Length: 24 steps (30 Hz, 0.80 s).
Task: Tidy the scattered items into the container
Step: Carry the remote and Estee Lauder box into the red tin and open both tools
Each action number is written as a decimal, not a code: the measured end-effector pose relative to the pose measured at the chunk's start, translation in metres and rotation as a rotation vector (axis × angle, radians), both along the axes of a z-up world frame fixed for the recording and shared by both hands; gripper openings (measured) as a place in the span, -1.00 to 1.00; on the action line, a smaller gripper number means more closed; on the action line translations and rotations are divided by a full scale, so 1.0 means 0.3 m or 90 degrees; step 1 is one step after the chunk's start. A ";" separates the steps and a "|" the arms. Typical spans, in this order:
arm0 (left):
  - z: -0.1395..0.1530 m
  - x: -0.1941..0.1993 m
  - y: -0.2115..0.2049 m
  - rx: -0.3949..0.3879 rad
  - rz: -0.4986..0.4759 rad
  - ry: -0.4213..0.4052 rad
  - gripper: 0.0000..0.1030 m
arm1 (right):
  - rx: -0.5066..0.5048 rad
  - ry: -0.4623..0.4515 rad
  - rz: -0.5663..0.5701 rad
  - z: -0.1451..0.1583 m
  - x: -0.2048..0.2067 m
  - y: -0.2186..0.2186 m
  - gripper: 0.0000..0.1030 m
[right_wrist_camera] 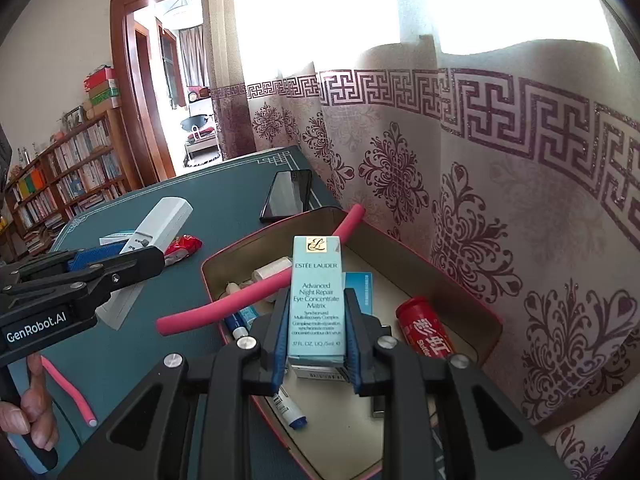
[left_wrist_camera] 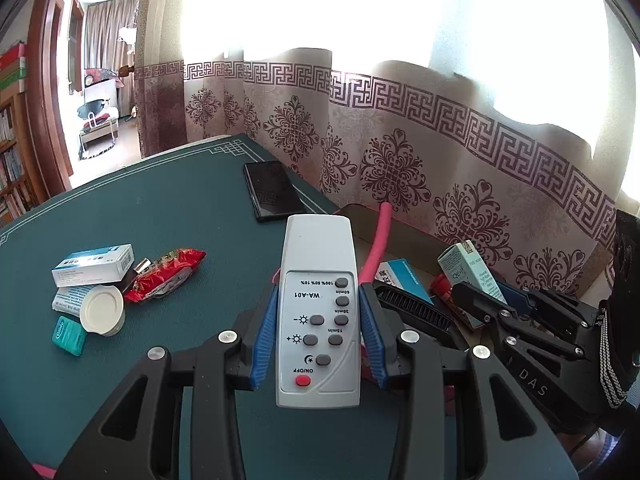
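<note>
My left gripper is shut on a grey-white remote control and holds it above the green table, just left of the container. My right gripper is shut on a pale blue Estée Lauder box and holds it over the open red-rimmed container. The container holds a red tube, a pink foam stick, a blue marker and small boxes. Scattered on the table lie a white box, a red snack packet, a white lid and a teal eraser.
A black phone lies at the table's far edge near the patterned curtain. Another pink foam stick lies on the table at the near left. A bookshelf and a doorway stand beyond the table.
</note>
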<state>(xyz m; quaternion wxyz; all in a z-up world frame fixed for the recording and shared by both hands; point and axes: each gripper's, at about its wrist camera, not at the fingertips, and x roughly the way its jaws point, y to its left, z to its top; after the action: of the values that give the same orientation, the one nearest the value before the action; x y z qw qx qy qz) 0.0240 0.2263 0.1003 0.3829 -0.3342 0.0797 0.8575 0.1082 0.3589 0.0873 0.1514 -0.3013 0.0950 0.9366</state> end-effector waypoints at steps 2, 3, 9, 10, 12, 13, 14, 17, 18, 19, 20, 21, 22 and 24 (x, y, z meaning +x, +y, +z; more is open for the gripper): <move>-0.001 0.009 0.035 0.001 -0.016 -0.004 -0.18 | -0.002 -0.003 -0.004 -0.007 0.015 0.013 -0.48; -0.001 0.014 0.051 0.000 -0.022 -0.006 -0.18 | -0.002 -0.005 -0.006 -0.010 0.020 0.018 -0.48; -0.013 0.041 0.142 -0.010 -0.055 -0.008 -0.18 | -0.020 -0.010 -0.018 -0.030 0.040 0.062 -0.48; -0.016 0.044 0.157 -0.011 -0.060 -0.010 -0.17 | -0.026 -0.012 -0.020 -0.034 0.041 0.070 -0.47; -0.027 0.046 0.187 -0.018 -0.069 -0.015 -0.17 | -0.039 -0.017 -0.023 -0.045 0.044 0.085 -0.47; -0.035 0.045 0.202 -0.023 -0.072 -0.019 -0.15 | -0.045 -0.020 -0.024 -0.049 0.043 0.093 -0.47; -0.043 0.044 0.214 -0.027 -0.074 -0.024 -0.09 | -0.049 -0.021 -0.026 -0.052 0.045 0.099 -0.47; -0.060 0.041 0.230 -0.030 -0.075 -0.039 0.15 | -0.050 -0.022 -0.037 -0.058 0.050 0.110 -0.47; -0.063 0.039 0.230 -0.029 -0.074 -0.041 0.16 | -0.053 -0.022 -0.038 -0.059 0.049 0.116 -0.47; -0.065 0.036 0.226 -0.029 -0.070 -0.043 0.16 | -0.055 -0.022 -0.040 -0.060 0.051 0.119 -0.47; -0.067 0.032 0.221 -0.029 -0.066 -0.045 0.16 | -0.057 -0.022 -0.042 -0.061 0.052 0.122 -0.47; -0.068 0.025 0.214 -0.028 -0.062 -0.048 0.16 | -0.059 -0.021 -0.044 -0.060 0.054 0.122 -0.47; -0.069 0.018 0.206 -0.026 -0.057 -0.051 0.16 | -0.061 -0.021 -0.044 -0.059 0.053 0.123 -0.47; -0.069 0.006 0.185 -0.021 -0.047 -0.055 0.16 | -0.063 -0.019 -0.042 -0.058 0.051 0.117 -0.47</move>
<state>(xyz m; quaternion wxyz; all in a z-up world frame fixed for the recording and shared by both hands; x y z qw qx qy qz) 0.0257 0.2816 0.0795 0.4117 -0.3742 0.0897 0.8261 0.1235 0.3939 0.0698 0.1685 -0.3191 0.1488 0.9207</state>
